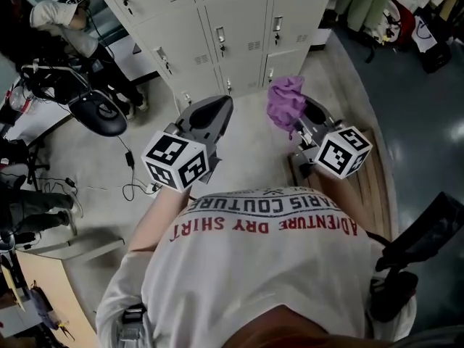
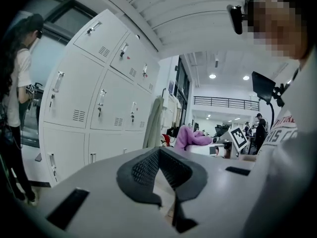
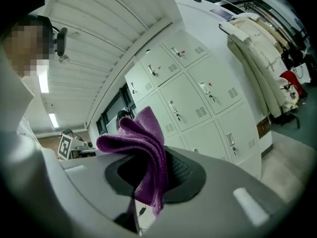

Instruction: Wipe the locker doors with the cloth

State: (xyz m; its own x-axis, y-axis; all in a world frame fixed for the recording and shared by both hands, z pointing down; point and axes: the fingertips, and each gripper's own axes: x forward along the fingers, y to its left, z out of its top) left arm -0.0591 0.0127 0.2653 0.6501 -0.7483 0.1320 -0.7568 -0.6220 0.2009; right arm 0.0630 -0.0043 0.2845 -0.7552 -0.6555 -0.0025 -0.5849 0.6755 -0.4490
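Note:
A purple cloth [image 1: 286, 102] is pinched in my right gripper [image 1: 303, 119], bunched up above its jaws; in the right gripper view the cloth [image 3: 143, 152] hangs folded between the dark pads. My left gripper [image 1: 214, 112] is held beside it, shut with nothing in it; the left gripper view shows its pads [image 2: 148, 167] meeting at the tip, with the cloth [image 2: 190, 137] off to the right. Light grey locker doors [image 1: 246, 27] with handles and vents stand ahead, a short distance beyond both grippers. The lockers [image 2: 94, 113] fill the left gripper view's left side, and the lockers [image 3: 198, 98] rise ahead in the right gripper view.
A person [image 1: 61, 27] stands at the left near the lockers. A black stool [image 1: 101, 113] and cables lie on the floor at left. Coats [image 3: 262, 68] hang to the right of the lockers. A wooden platform [image 1: 373, 187] lies by my right side.

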